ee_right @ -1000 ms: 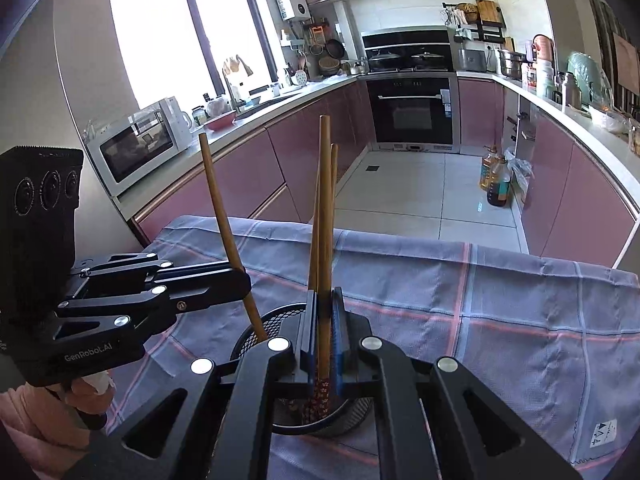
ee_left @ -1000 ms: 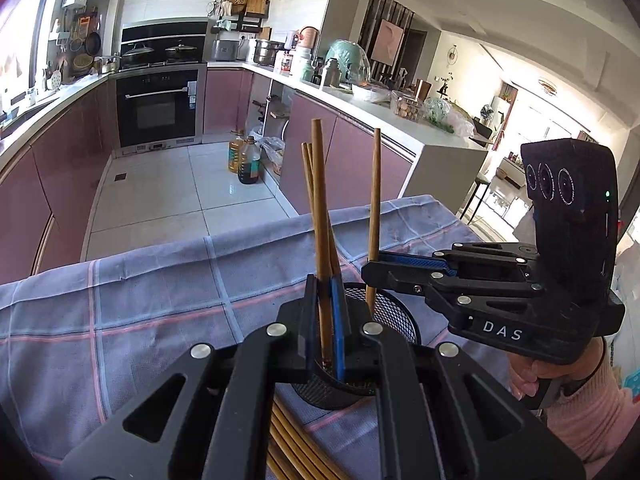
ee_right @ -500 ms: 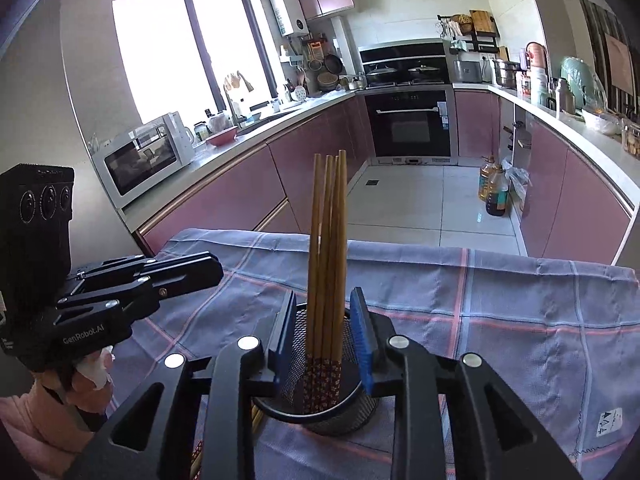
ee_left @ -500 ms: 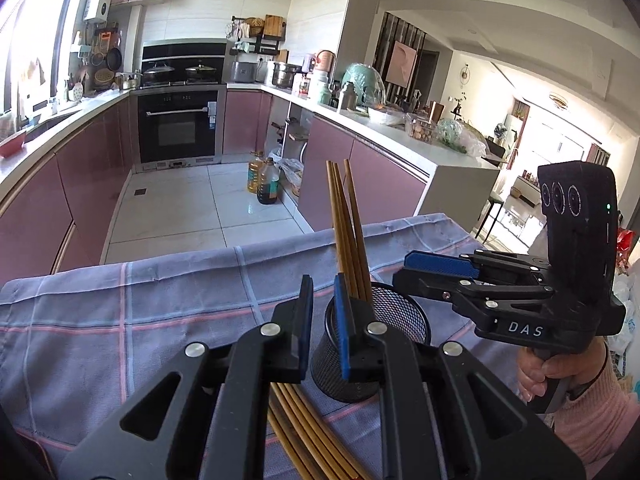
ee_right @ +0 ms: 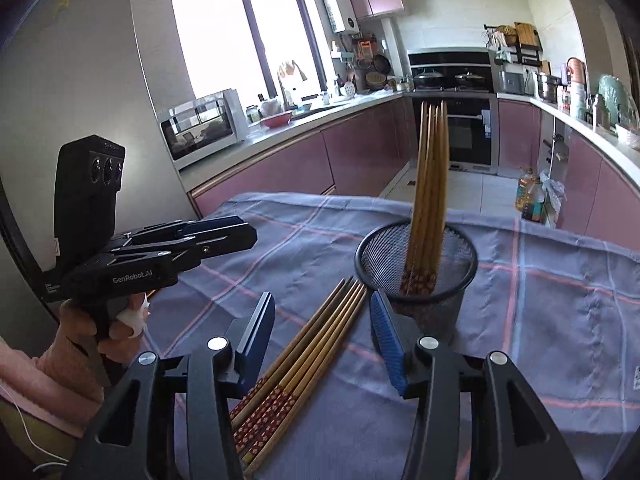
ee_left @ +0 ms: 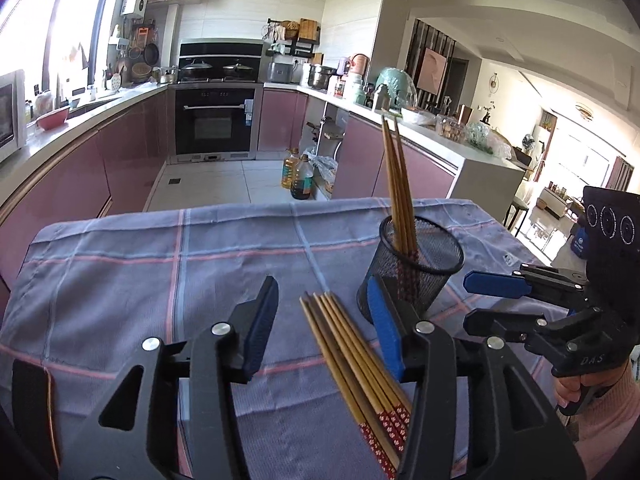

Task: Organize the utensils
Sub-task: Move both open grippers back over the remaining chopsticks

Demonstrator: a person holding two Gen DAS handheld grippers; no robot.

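A black mesh cup (ee_left: 420,264) (ee_right: 416,264) stands on the checked cloth with several wooden chopsticks (ee_left: 396,184) (ee_right: 430,184) upright in it. A bundle of loose chopsticks (ee_left: 352,364) (ee_right: 304,352) lies flat on the cloth just in front of the cup. My left gripper (ee_left: 324,320) (ee_right: 244,234) hovers over the tips of that bundle, its jaws opening, gripping nothing. My right gripper (ee_right: 322,332) (ee_left: 476,302) hovers over the same bundle from the other side. Its jaws are opening too and hold nothing. Neither gripper touches the cup.
The blue-grey checked cloth (ee_left: 120,272) covers the whole table, whose far edge drops to the kitchen floor. Oil bottles (ee_left: 298,176) stand on that floor. Pink cabinets and a microwave (ee_right: 204,126) lie beyond. A hand in a pink sleeve (ee_right: 104,332) holds each gripper.
Both grippers were shut on chopsticks held upright over the cup. They let go, the chopsticks now stand in the cup, and both grippers have drawn back and opened.
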